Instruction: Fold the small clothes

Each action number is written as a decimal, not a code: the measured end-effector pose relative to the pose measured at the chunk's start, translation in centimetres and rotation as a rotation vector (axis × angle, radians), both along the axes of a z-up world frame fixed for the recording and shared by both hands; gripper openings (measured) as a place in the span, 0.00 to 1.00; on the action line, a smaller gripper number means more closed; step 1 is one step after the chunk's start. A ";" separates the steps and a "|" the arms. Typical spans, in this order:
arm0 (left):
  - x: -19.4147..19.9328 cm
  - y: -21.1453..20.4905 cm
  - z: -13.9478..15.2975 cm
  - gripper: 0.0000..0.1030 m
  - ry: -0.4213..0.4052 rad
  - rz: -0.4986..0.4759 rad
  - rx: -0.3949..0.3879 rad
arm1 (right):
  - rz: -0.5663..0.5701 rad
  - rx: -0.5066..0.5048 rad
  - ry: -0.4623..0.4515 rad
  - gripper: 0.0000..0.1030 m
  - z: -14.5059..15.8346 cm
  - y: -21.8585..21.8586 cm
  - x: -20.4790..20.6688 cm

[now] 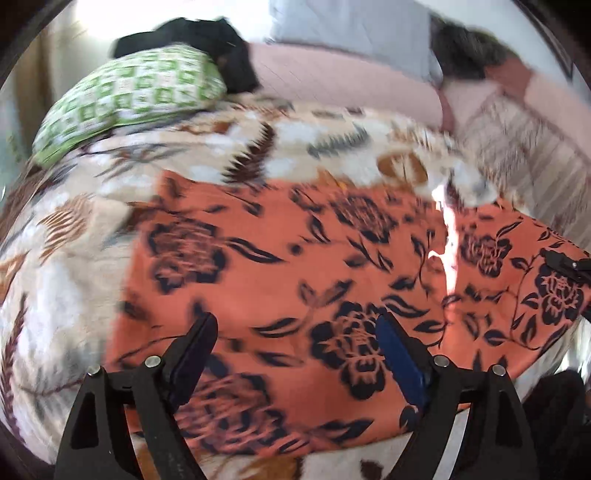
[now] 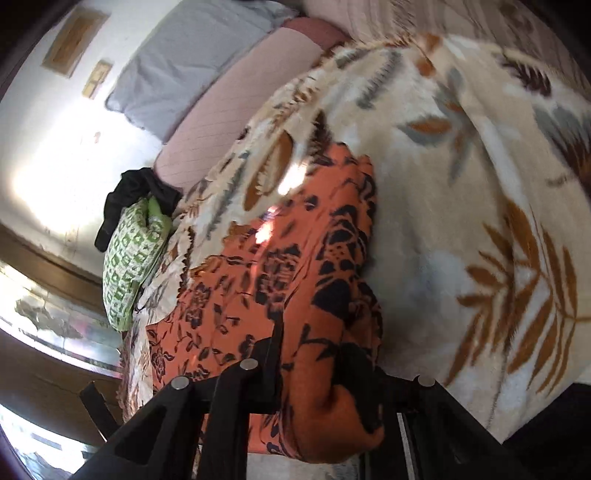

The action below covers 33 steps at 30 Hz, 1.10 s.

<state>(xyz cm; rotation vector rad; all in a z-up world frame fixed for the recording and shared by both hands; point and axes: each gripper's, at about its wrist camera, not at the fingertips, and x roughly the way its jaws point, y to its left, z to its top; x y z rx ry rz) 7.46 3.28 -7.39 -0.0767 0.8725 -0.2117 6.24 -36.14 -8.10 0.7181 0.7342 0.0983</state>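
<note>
An orange cloth with a black flower print point(image 1: 295, 258) lies spread over the leaf-patterned blanket point(image 1: 74, 258) on a bed. My left gripper point(image 1: 295, 321) is open above the cloth's near part, its fingers wide apart and pinching nothing. In the right wrist view the same orange cloth point(image 2: 295, 258) runs from the blanket point(image 2: 461, 184) up into my right gripper point(image 2: 314, 369). That gripper is shut on a bunched edge of the cloth and holds it raised off the bed. A black part point(image 1: 565, 264) at the cloth's right edge in the left wrist view looks like the right gripper.
A green-and-white patterned pillow point(image 1: 129, 96) point(image 2: 129, 258) lies at the bed's far left with a black garment point(image 1: 207, 40) point(image 2: 136, 192) on it. A grey pillow point(image 1: 351, 26) point(image 2: 184, 62) and pink sheet point(image 1: 332, 81) lie at the head. A striped cloth point(image 1: 517, 147) sits far right.
</note>
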 end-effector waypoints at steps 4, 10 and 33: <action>-3.1 9.7 2.5 0.85 -0.101 0.229 -0.104 | 0.149 -0.138 -0.139 0.16 7.0 8.2 0.9; -6.1 20.7 -0.1 0.85 -0.138 0.576 -0.180 | 0.421 -0.295 -0.135 0.16 7.1 23.6 3.4; -6.3 22.6 -0.8 0.85 -0.128 0.573 -0.199 | 0.616 -0.211 0.053 0.79 -0.5 32.7 5.0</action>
